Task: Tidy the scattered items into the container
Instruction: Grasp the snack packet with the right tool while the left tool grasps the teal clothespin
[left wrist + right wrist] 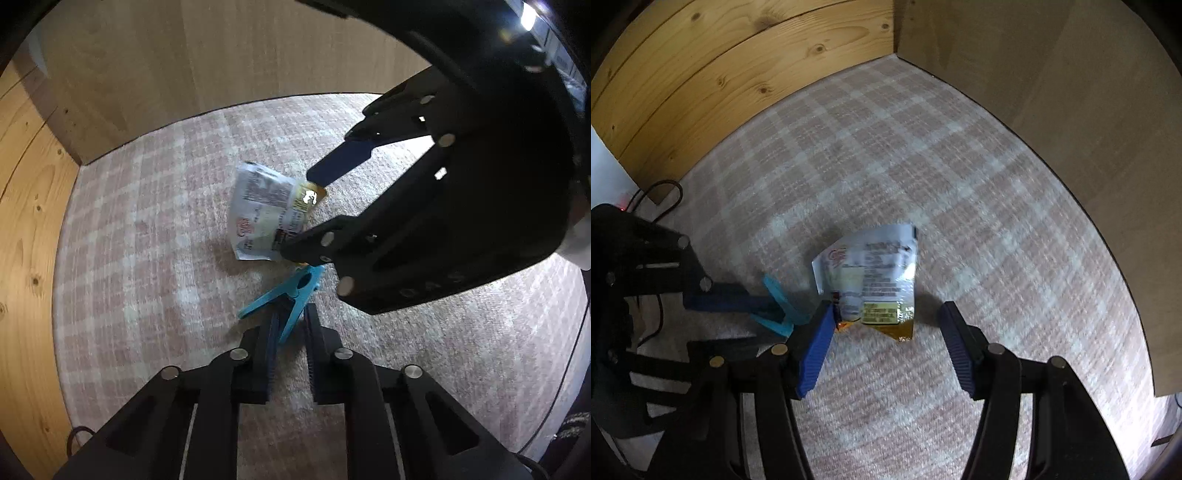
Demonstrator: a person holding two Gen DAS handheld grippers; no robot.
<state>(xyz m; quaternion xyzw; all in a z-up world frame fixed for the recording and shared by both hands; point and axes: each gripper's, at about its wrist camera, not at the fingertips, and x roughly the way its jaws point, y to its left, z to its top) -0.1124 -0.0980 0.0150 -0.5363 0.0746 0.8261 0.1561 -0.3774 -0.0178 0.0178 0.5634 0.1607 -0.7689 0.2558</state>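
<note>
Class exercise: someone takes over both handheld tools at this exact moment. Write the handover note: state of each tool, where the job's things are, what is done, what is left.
Left tool: closed on the blue clothes peg, low over the checked carpet.
Right tool: open, fingers either side of the crumpled snack packet, not yet gripping it.
Peg and packet sit close together on the carpet, near the corner where the wooden boards meet a plain panel.
Done: nothing is stowed so far; no container is in view.
Left: close on the packet, then carry peg and packet to the container.
</note>
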